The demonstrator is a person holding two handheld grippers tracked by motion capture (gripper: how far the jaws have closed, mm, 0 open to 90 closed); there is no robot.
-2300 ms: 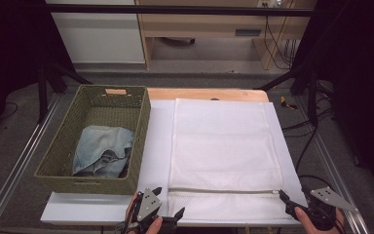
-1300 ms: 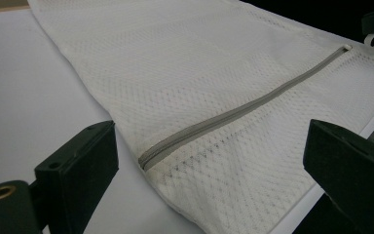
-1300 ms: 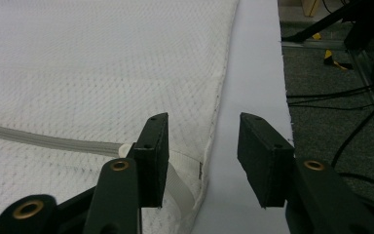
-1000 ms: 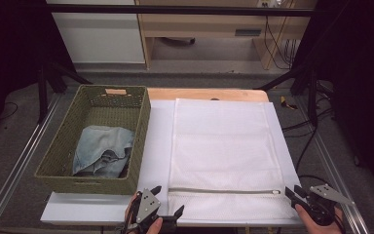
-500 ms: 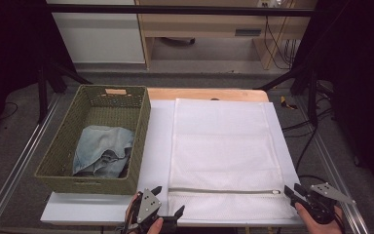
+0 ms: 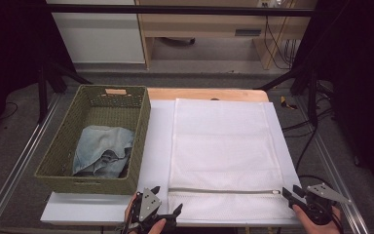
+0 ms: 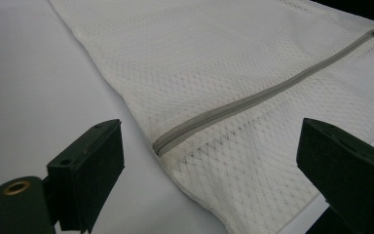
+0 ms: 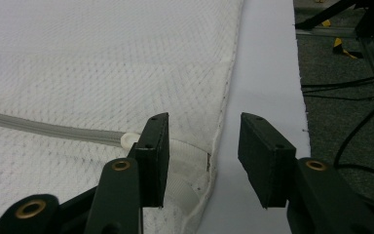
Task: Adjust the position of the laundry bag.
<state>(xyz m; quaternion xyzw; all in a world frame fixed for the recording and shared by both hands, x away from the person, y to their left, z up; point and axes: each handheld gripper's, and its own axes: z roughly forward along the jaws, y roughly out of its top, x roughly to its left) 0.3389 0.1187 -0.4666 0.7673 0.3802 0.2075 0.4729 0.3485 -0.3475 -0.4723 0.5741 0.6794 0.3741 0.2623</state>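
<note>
Dark floor and black stands ring a white surface [image 6: 156, 161] with a wooden edge at the far side. On it lies a big white mesh bag [image 6: 224, 156], flat, with a grey zipper [image 6: 224, 190] running across its near end. Beside the bag, on the left, sits a green woven basket [image 6: 141, 141] with a piece of blue denim cloth [image 6: 102, 153] inside.

2 tongs wait at the near edge of the surface, 1 at each near corner of the bag. The left tongs [image 6: 165, 202] are just by the bag's near left corner. In the left gripper view the left tongs [image 7: 209, 170] stand wide apart, with the closed end of the zipper [image 7: 253, 100] lying between them and a bit ahead; they hold nothing. The left hand [image 6: 143, 222] comes in from the bottom edge, tongs pointing forward and to the right.

The right tongs [image 6: 292, 194] are at the bag's near right corner. In the right gripper view the right tongs [image 8: 202, 156] are about half open and have just been opening. The bag's side hem [image 8: 224, 97] lies in the gap, and the white zipper pull [image 8: 128, 140] sits right by the left pad, but nothing is pinched. The right hand [image 6: 321, 214] rests low at the surface corner, tongs pointing left toward the zipper's end.
</note>
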